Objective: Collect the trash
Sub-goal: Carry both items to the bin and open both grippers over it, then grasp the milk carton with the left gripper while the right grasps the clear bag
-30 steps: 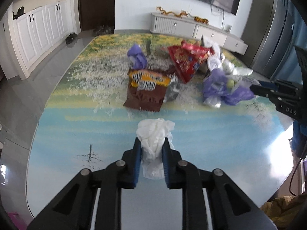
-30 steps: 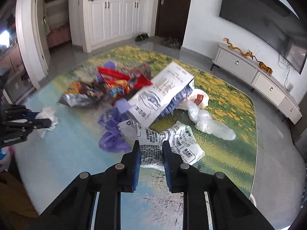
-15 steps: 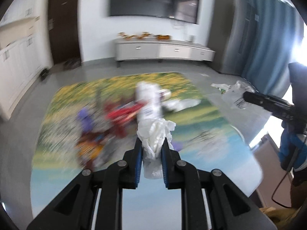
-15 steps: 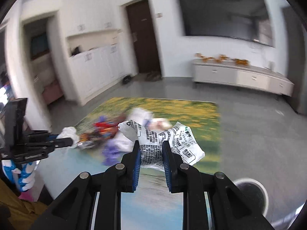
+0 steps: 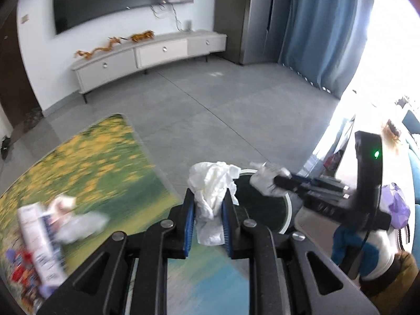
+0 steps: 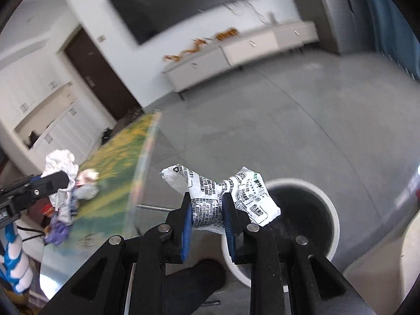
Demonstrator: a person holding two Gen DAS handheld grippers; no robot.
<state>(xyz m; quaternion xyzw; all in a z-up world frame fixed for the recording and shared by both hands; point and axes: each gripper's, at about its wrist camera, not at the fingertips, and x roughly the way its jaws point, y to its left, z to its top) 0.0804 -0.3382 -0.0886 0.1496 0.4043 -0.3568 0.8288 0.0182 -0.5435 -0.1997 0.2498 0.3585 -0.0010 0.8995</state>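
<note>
Grey floor, white bin (image 6: 331, 211) at four o'clock; right gripper (image 6: 206, 216) clamps a printed wrapper (image 6: 225, 195), left gripper (image 5: 208, 214) a tissue (image 5: 212, 183), poised for dropping.

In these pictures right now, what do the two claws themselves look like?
Both are the same: the left claw and the right claw have black linkage arms with silver rivets and blue finger pads. The right one's body carries a green light. A blue-and-white glove holds the left one.

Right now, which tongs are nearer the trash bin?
Right. The right tongs hold the printed wrapper at the trash bin rim; the left tongs, gripping the white tissue, are back over the table edge.
</note>
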